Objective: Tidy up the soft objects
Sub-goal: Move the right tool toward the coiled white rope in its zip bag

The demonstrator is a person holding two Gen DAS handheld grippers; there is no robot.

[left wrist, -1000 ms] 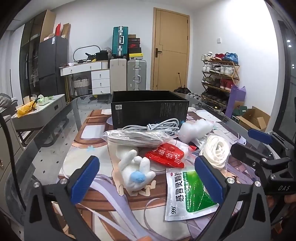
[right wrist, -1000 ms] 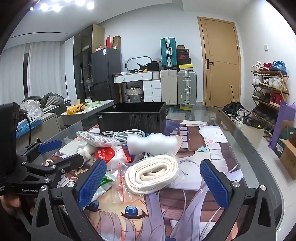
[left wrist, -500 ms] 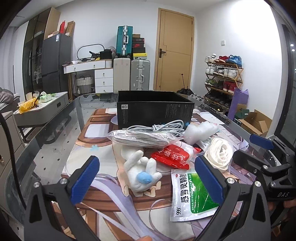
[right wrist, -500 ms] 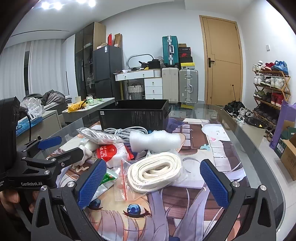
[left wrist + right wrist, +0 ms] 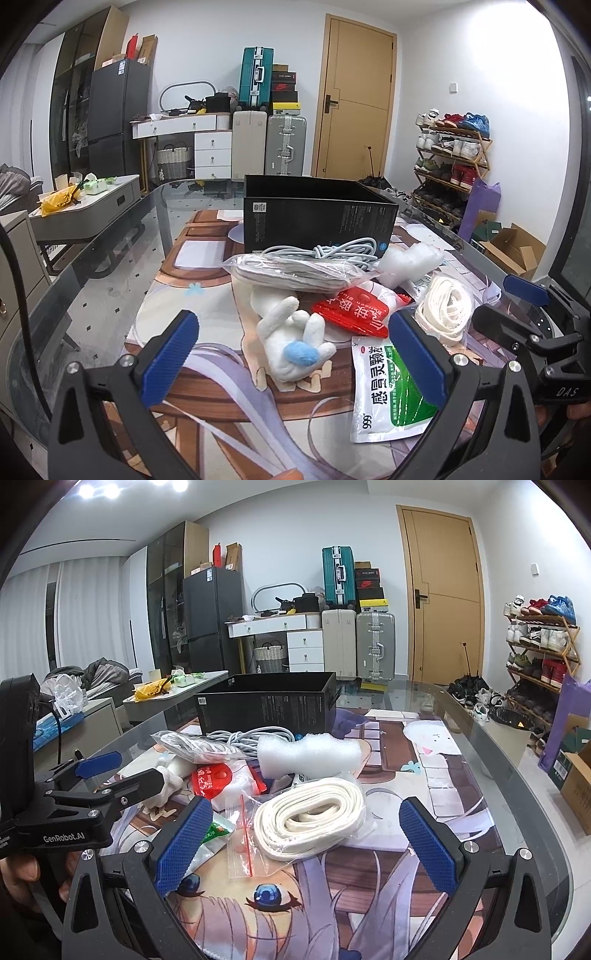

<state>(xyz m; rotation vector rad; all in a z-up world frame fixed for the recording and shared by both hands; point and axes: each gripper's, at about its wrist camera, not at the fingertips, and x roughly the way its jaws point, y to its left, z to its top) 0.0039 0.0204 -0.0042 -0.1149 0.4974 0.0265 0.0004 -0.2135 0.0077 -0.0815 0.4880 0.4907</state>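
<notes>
Step in hand: approach, nothing grasped; left gripper (image 5: 295, 354) spread wide, plush toy (image 5: 293, 341) at frame centre between its fingers; right gripper (image 5: 308, 843) likewise spread, rope bundle (image 5: 310, 821) lower centre; black box (image 5: 317, 221) behind, upper centre; next move, in my judgement: close, lift, carry to box.

A white plush (image 5: 291, 343) with a blue pom lies on its back, limbs up, straight ahead between the left tool's 2 fingers. Just right of it a red packet (image 5: 354, 312) lies flat, and nearer the tool a green-and-white sachet (image 5: 388, 391) lies flat, partly behind the right finger. Beyond the plush, a clear bag of grey cord (image 5: 291, 271) rests across the pile, with a loose grey cable (image 5: 343, 251) behind it. A white foam roll (image 5: 310, 751) lies on its side further right. A bagged coil of white strap (image 5: 310, 818) lies flat, centred ahead of the right tool. Behind all stands an open black box (image 5: 317, 221).
</notes>
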